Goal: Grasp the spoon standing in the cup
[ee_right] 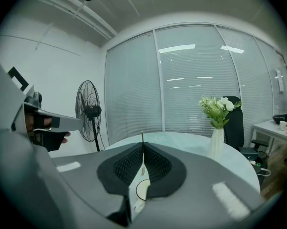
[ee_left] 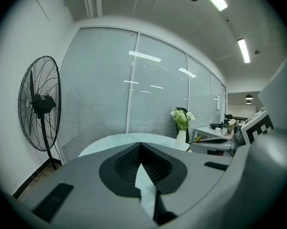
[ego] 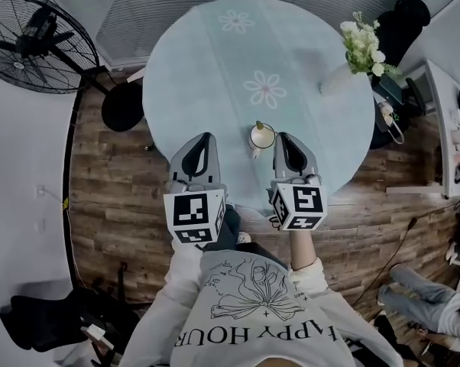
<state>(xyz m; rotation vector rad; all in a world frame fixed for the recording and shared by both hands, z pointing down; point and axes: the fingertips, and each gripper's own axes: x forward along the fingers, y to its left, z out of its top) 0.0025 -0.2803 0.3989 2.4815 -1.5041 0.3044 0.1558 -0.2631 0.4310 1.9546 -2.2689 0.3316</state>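
The spoon (ego: 258, 125) stands handle-up in the cup (ego: 263, 137), a slim stem poking above the rim. It looks light, stiff and probably smooth, so it could pivot or slide in a loose pinch. The sensible hold is on the bare stem just above the cup's rim, squeezed across its flat faces. The cup is small and likely to tip if the stem is levered sideways, so a straight upward lift seems safest.

The cup sits near the front edge of the round, flower-printed table (ego: 215, 67). Just right of the cup is the right gripper (ee_right: 142, 146), its jaws pressed together and pinching nothing; the spoon shows beyond their tips. Left of the cup, further off, the left gripper (ee_left: 141, 144) is likewise closed and empty. Far behind the cup to the right stands a vase of flowers (ego: 360, 43).
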